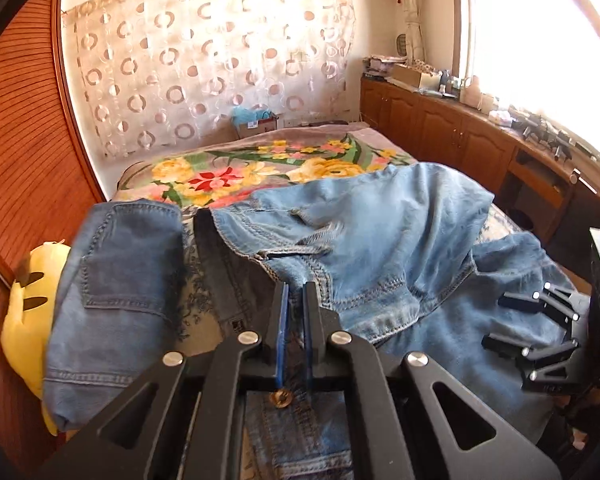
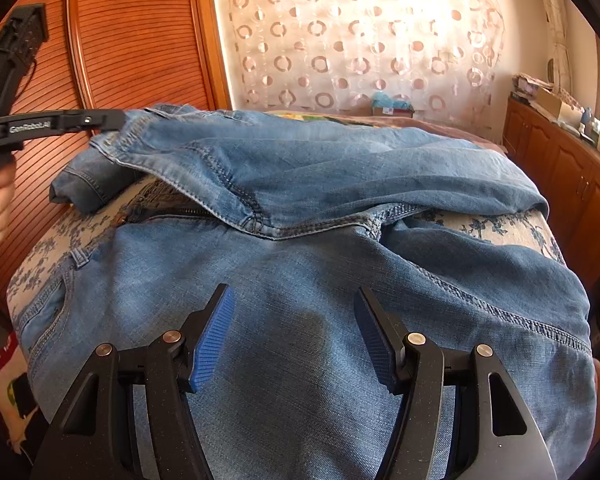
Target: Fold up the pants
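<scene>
With the left gripper (image 1: 295, 288) pinching the waistband of the jeans (image 2: 300, 280) lifted over the bed (image 2: 500, 228) and the right gripper (image 2: 294, 300) spread wide above the denim, the small bite may slip, dropping the fold crooked.

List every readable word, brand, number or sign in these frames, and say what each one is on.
"GenRobot.AI": on the black arm of the left gripper, seen from the right wrist.
Small raised mark on the right gripper: too small to read.
Label on the box by the curtain: blurred.
Jeans button: unreadable.
</scene>
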Tool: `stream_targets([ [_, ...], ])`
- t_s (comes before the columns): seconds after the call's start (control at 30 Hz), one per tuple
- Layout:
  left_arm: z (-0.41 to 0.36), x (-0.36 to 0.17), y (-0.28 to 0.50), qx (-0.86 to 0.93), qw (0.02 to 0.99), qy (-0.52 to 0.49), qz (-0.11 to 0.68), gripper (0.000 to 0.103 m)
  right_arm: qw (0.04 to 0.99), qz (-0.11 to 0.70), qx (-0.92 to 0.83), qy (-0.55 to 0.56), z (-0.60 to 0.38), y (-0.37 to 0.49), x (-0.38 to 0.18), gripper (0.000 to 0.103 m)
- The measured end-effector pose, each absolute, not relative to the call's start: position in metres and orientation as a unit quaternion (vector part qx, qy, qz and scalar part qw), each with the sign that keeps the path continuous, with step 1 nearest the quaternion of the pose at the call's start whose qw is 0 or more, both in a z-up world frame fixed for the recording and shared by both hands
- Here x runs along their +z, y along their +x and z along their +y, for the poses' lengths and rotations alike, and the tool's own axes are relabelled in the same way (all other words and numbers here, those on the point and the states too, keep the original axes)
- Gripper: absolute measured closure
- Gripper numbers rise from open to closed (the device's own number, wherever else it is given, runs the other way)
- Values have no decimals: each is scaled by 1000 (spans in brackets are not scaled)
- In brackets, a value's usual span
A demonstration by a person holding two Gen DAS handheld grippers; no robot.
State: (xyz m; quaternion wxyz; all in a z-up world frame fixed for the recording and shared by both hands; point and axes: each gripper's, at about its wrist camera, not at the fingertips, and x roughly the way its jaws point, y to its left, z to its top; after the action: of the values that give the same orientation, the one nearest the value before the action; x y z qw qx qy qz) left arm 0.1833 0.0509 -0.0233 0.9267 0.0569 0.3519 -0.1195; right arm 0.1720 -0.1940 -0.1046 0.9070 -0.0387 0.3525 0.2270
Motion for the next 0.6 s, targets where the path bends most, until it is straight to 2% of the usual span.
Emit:
stream_targets([
  [0.37,68,-93,195,-94,902,37,421,101,907,352,227,-39,-196,171,-105,39],
  [0.6,67,-91,190,-98,908,32,406,97,907,353,228,-39,-195,172,-105,39],
])
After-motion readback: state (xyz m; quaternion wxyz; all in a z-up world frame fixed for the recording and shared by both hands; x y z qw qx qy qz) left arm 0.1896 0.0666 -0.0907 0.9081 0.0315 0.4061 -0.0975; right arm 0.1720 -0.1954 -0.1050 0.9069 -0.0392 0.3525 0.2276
